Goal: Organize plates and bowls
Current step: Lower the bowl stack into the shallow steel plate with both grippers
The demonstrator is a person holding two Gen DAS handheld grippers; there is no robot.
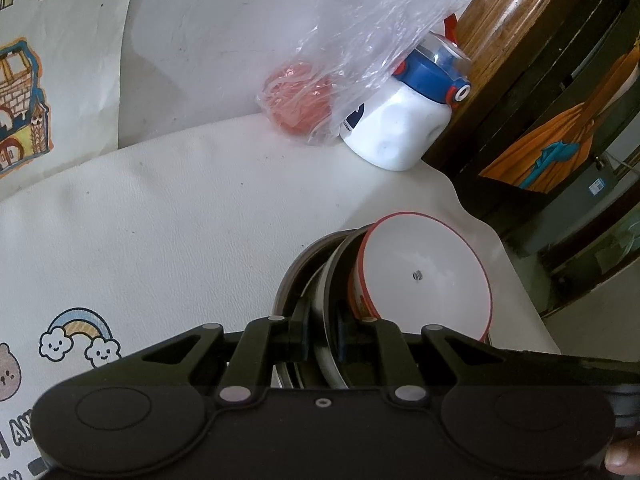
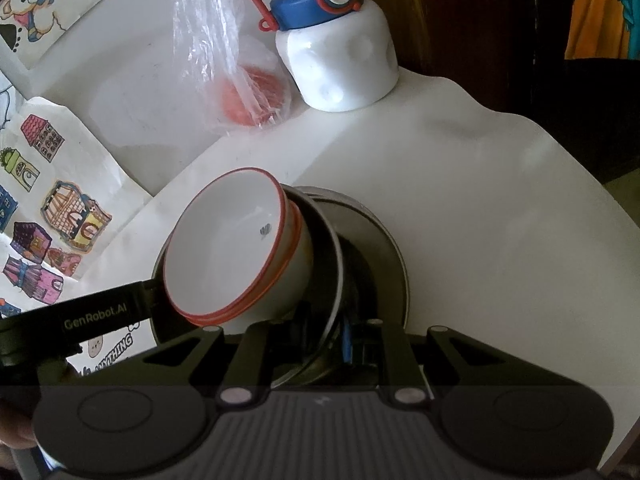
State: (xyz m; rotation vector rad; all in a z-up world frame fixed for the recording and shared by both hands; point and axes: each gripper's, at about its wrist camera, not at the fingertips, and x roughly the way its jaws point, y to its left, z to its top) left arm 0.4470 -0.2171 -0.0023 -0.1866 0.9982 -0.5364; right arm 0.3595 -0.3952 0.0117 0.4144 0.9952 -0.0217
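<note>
A water bottle (image 2: 338,46) and plastic bag (image 2: 236,60) stand beyond the bowls (image 2: 236,248).

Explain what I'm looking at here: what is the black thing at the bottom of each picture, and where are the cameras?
There is no robot. A person holds a hand-held gripper in each hand, and a fisheye camera on each looks forward along its two fingers. The black shape at the bottom is the gripper itself. One picture is from the left gripper, the other from the right gripper. Each is shut on the rim of a dark plate, seemingly the same one from opposite sides. Two nested bowls, white with orange rims, lie tilted in it. Behind, on the white cover, stand a bottle and a plastic bag with something red inside.
</note>
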